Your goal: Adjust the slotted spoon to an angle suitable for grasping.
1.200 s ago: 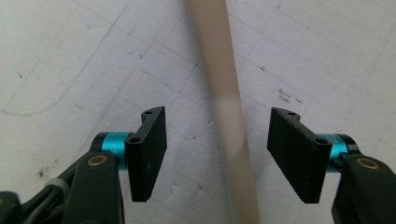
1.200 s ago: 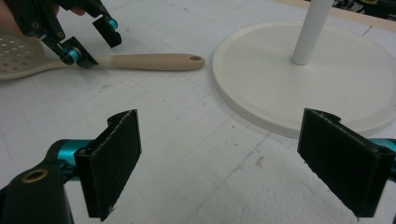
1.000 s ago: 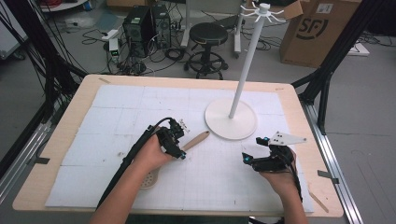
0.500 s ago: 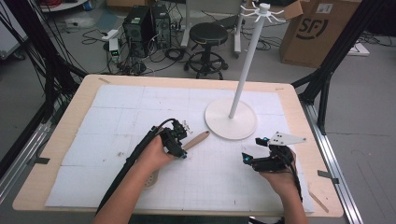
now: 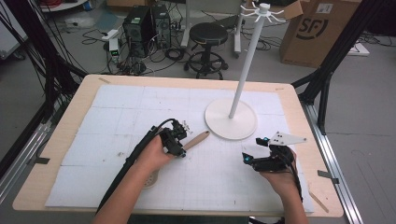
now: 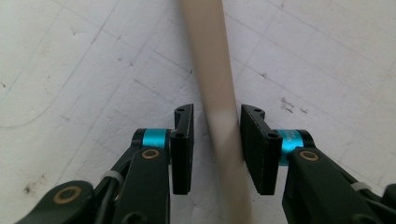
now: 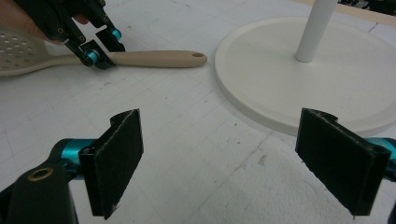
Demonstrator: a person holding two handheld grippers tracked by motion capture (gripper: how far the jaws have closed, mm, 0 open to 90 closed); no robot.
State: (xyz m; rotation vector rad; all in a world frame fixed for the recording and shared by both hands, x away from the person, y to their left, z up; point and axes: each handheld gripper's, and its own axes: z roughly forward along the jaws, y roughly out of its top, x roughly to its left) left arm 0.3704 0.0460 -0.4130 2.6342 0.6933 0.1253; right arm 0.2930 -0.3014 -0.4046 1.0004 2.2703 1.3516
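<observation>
A beige slotted spoon lies on the white mat, its handle pointing toward the stand and its perforated head under the person's left hand. My left gripper points down over the handle. Its jaws have just been closing, and the handle now runs between them. The right pad touches the handle, while a thin gap remains at the left pad. My right gripper rests low near the stand's base, open wide with nothing between its pads.
A white hanger stand with a round base and a tall pole stands on the mat at centre right. The base lies just ahead of the right gripper. The wooden table edge frames the mat.
Both hands have kept their places. The left gripper's jaws have drawn closer around the spoon handle.
</observation>
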